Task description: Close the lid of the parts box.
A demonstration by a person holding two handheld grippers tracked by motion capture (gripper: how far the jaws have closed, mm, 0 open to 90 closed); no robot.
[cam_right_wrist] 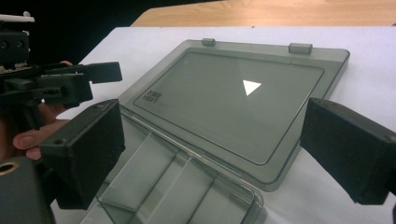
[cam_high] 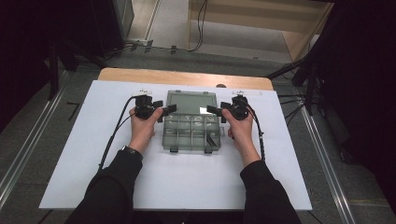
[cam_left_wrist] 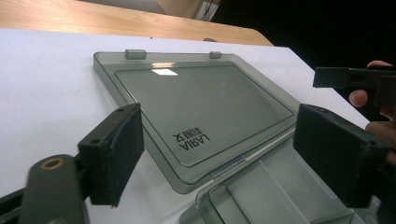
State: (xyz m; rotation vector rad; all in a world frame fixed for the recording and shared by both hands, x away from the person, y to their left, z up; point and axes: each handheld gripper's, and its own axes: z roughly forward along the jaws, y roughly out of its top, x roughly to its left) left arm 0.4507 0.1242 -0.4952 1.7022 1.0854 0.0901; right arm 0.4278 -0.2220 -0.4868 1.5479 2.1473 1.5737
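Between our jaws: nothing gripped. Left gripper (cam_high: 164,111) jaws spread wide, framing open lid (cam_left_wrist: 205,102) without touching. Right gripper (cam_high: 215,112) jaws equally wide, also clear of lid. Grey compartment box (cam_high: 191,133) sits mid-table on white sheet (cam_high: 93,163), lid lying flat behind tray, our hands flanking it.

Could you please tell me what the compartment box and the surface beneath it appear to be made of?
The grey see-through compartment box with its open lid looks like smoky, glossy hard plastic: dividers show through and it mirrors light. The white table cover looks matt, perhaps paper or board, over a wooden tabletop.
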